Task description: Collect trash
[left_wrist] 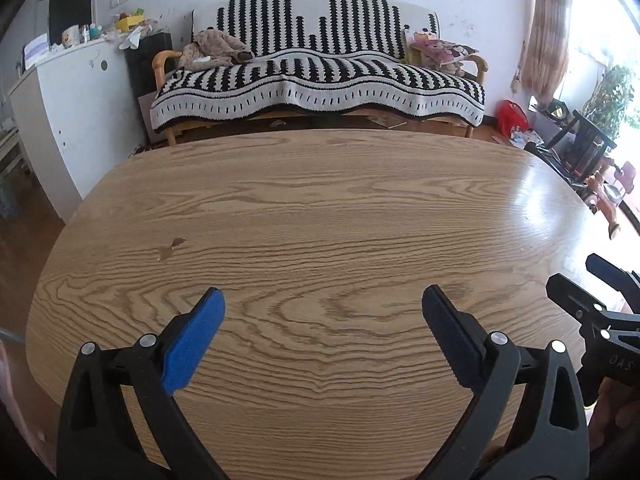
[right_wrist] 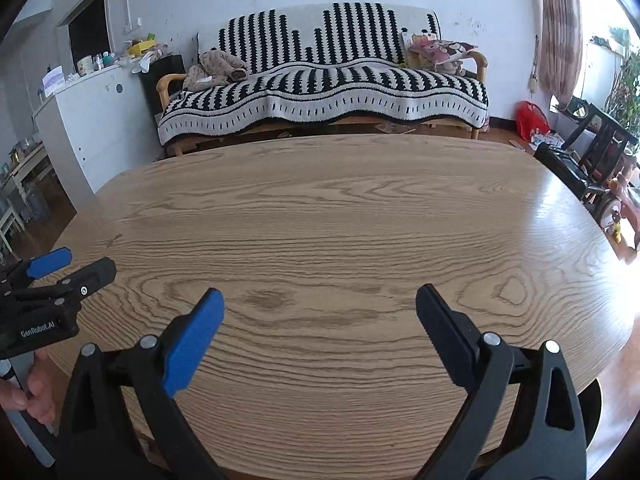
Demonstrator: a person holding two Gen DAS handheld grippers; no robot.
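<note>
Trash: none visible on wooden bench (left_wrist: 320, 208). Left gripper (left_wrist: 323, 300) and right gripper (right_wrist: 320, 298): jaws apart, empty, over bench. Striped sofa (right_wrist: 320, 80) beyond.

- Oval wooden table (left_wrist: 320, 216), with a small stain near its left side
- Sofa (left_wrist: 320, 68) behind (striped black-and-white cover)
- White cabinet (left_wrist: 76, 112) at left
- Red bag (left_wrist: 512, 117) on floor
</note>
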